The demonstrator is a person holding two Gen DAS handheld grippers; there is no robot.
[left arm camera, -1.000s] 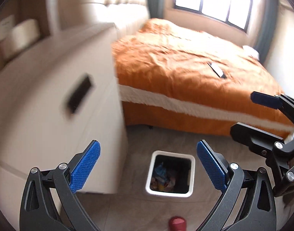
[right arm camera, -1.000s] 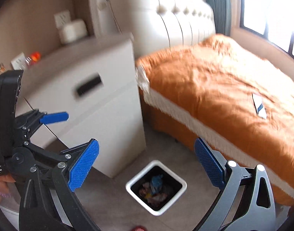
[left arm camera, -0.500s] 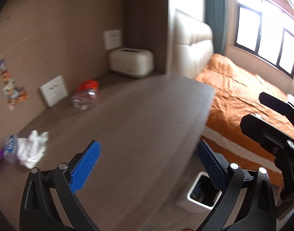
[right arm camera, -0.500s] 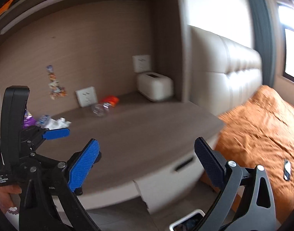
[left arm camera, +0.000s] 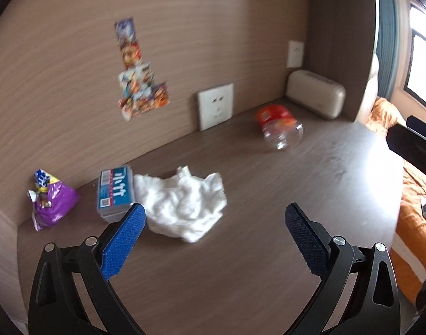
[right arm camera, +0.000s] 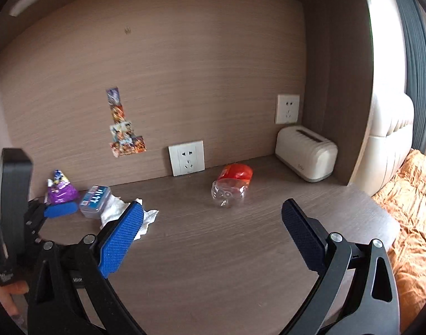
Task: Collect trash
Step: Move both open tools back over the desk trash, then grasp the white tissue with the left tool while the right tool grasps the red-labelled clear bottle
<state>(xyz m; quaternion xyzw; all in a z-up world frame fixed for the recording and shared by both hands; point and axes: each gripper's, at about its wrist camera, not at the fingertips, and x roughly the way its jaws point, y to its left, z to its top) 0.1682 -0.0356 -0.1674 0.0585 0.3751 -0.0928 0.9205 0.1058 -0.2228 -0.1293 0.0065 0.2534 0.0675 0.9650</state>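
Observation:
On the brown desk top (left arm camera: 268, 237) lie a crumpled white tissue (left arm camera: 182, 205), a small blue-labelled packet (left arm camera: 115, 192), a purple snack wrapper (left arm camera: 49, 202) and a clear plastic jar with a red lid (left arm camera: 278, 127) on its side. My left gripper (left arm camera: 215, 237) is open, just short of the tissue, with nothing between its fingers. My right gripper (right arm camera: 213, 233) is open and empty above the desk (right arm camera: 241, 251), short of the jar (right arm camera: 231, 187). The left gripper's blue pad (right arm camera: 59, 210) shows at that view's left by the wrapper (right arm camera: 60, 191), packet (right arm camera: 95, 199) and tissue (right arm camera: 121, 212).
A cream toaster-shaped box (right arm camera: 306, 153) stands in the back right corner. Wall sockets (right arm camera: 186, 157) and a strip of stickers (right arm camera: 125, 131) are on the wooden back wall. An orange bed (right arm camera: 411, 223) lies past the desk's right edge. A hand (right arm camera: 6, 293) grips the left tool.
Both grippers swung up from the floor bin and bedside, over the desk edge, toward the back wall. The tissue, packet and wrapper are now close in front of the left gripper.

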